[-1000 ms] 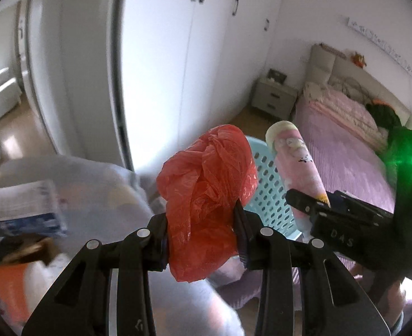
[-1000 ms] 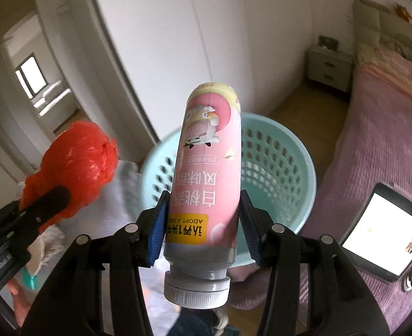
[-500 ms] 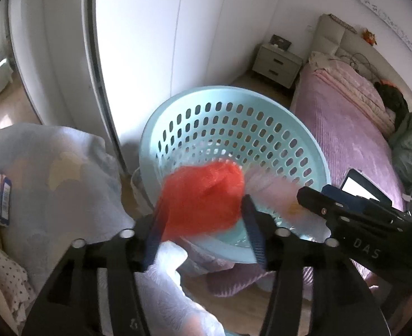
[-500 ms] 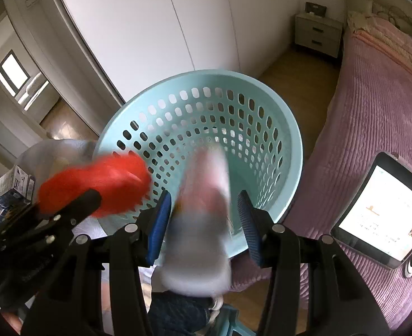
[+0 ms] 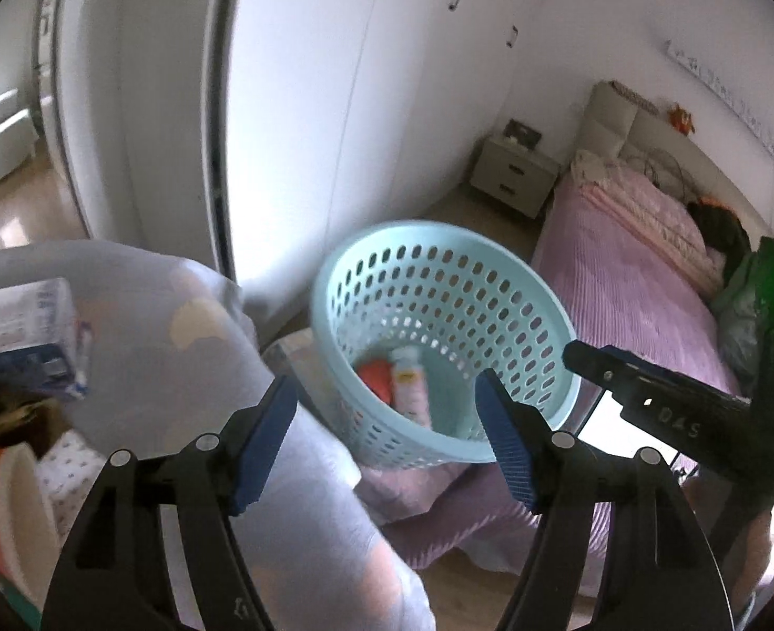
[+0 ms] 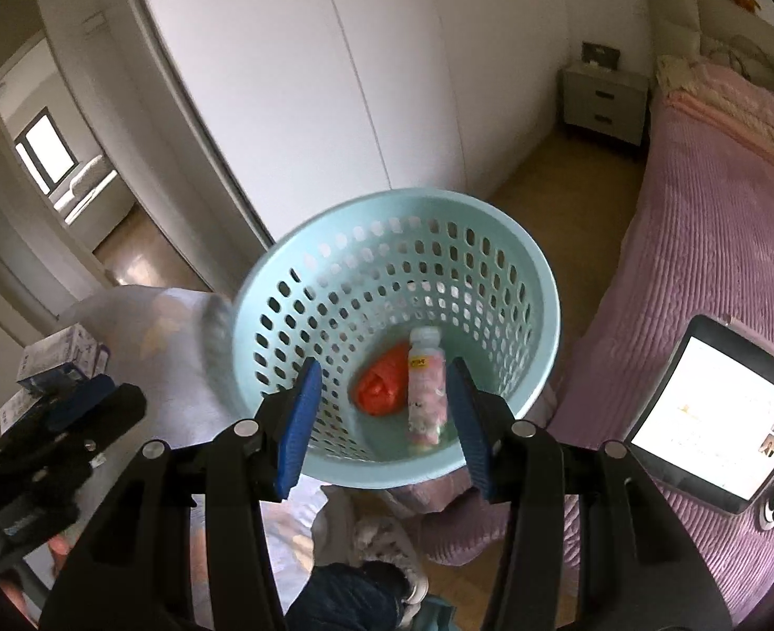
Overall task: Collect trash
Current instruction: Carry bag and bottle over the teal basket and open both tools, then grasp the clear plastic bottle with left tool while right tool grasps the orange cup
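I am holding my left gripper and right gripper spread wide and empty above the pale blue perforated basket, where the red plastic bag and pink bottle are lying side by side at the bottom

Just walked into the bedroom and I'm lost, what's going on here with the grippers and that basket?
Someone is collecting trash with a gripper in each hand. Both the left gripper and the right gripper are open and empty, held above the light blue basket. A crumpled red plastic bag and a pink bottle lie side by side at the basket's bottom.
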`<act>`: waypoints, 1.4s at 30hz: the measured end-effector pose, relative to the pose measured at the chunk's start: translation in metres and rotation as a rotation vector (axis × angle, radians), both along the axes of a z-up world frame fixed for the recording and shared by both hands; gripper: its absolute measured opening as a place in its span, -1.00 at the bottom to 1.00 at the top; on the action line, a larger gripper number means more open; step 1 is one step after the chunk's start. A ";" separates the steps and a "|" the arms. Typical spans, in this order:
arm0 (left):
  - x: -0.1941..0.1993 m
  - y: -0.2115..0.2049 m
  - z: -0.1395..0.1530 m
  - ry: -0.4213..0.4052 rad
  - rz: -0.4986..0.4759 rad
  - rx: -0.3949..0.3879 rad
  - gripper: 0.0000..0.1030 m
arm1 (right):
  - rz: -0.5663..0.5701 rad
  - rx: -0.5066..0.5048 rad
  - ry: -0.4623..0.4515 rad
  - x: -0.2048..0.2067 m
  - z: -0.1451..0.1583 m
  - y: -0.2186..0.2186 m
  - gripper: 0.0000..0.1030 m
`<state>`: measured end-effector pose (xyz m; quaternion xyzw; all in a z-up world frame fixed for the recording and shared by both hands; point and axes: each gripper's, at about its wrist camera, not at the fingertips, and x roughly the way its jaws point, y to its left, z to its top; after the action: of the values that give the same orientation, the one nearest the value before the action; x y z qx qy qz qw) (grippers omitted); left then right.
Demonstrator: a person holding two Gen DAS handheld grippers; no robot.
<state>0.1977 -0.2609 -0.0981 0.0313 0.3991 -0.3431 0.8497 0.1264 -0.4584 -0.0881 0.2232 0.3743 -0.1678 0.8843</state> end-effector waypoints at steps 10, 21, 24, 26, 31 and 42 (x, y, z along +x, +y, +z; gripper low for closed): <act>-0.027 0.082 0.041 -0.065 0.133 -0.074 0.33 | 0.114 -0.056 -0.099 -0.004 0.030 0.061 -0.11; -0.045 0.204 0.065 -0.149 0.422 -0.038 0.36 | 0.328 -0.126 -0.158 0.013 0.048 0.159 -0.11; -0.049 0.242 0.064 -0.174 0.519 0.010 0.44 | 0.381 -0.155 -0.166 0.021 0.050 0.186 -0.10; -0.050 0.265 0.060 -0.172 0.570 0.034 0.44 | 0.416 -0.172 -0.174 0.029 0.052 0.203 -0.10; -0.040 0.317 0.044 -0.097 0.670 0.047 0.44 | 0.499 -0.219 -0.195 0.052 0.059 0.242 0.06; -0.009 0.348 -0.008 0.027 0.661 0.072 0.44 | 0.598 -0.174 -0.104 0.090 0.019 0.295 0.32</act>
<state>0.1890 0.0872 -0.1062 -0.0744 0.4108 -0.0349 0.9080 0.2165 -0.1632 -0.0690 0.0352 0.3617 0.0801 0.9282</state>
